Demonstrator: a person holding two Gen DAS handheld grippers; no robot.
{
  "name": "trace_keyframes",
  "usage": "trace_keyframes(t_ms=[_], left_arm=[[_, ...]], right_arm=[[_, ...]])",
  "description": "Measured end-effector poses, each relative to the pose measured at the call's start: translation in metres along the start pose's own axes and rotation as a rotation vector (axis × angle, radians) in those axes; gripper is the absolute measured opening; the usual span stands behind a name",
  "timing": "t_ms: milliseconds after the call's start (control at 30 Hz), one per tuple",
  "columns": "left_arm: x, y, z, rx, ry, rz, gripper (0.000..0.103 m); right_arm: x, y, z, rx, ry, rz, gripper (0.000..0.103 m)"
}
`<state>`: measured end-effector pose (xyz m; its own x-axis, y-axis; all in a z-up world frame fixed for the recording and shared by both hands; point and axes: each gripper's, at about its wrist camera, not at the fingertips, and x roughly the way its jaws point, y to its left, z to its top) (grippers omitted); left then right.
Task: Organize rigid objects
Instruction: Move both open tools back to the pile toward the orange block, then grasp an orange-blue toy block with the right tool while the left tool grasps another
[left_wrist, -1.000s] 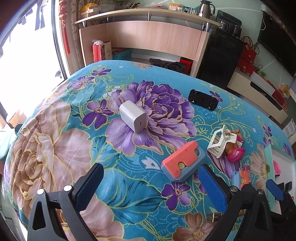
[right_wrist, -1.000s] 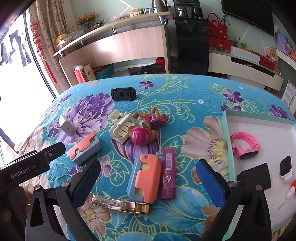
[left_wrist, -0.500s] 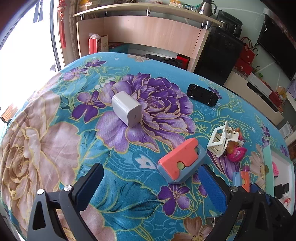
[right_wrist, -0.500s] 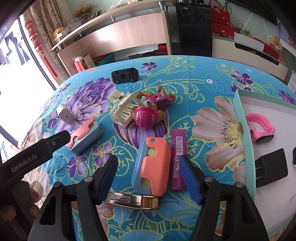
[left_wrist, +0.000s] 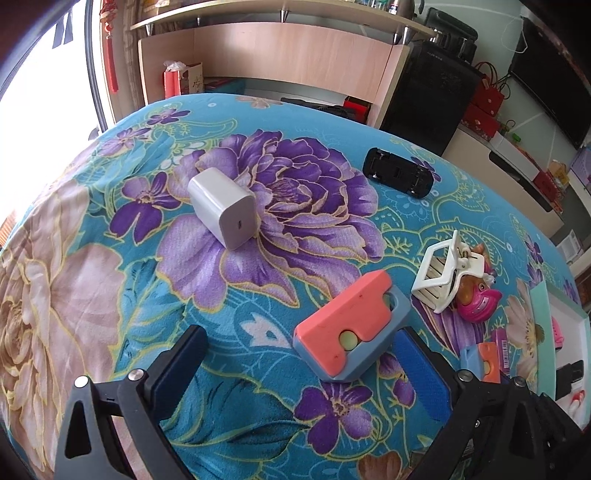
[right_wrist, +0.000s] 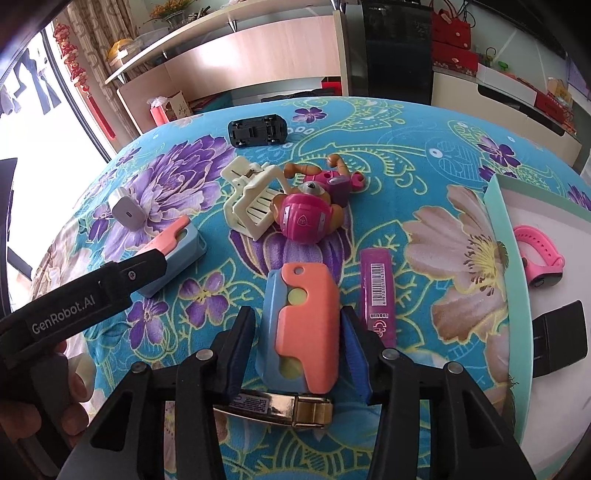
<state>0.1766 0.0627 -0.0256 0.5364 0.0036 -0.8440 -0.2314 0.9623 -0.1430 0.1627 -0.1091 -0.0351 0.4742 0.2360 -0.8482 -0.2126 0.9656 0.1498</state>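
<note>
Floral cloth (right_wrist: 424, 147); "GenRobot.AI" left gripper (left_wrist: 306, 369) gapes, right gripper (right_wrist: 299, 343) closing, seemingly touching orange-blue toy (right_wrist: 303, 325).

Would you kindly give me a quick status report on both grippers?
Left gripper open, nothing gripped. Right gripper jaws just been closing around the orange-and-blue toy, contact unclear. Purple tube close beside; gold clip underneath.
</note>
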Motion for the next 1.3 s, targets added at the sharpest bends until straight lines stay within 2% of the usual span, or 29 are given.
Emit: trace_keyframes(t_ms=[333,500,800,1300], left_arm=[[0.015,-0.022,0.004,0.097,-0.004,0.042,0.098],[0.020,-0.027,0.002,0.130,-0.017,0.080,0.090],[0.014,-0.034,0.002,0.155,-0.036,0.053,0.066],[0.013,-0.034,0.000,0.159,-0.029,0.064,0.064]], right_arm=[[0.008,0.004,0.004,-0.033,-0.006,-0.030,0.048],[0.010,0.005,0.005,-0.041,-0.011,-0.037,0.048],[0.010,0.006,0.005,-0.048,-0.007,-0.044,0.048],[0.010,0.010,0.003,-0.072,0.005,-0.074,0.047]])
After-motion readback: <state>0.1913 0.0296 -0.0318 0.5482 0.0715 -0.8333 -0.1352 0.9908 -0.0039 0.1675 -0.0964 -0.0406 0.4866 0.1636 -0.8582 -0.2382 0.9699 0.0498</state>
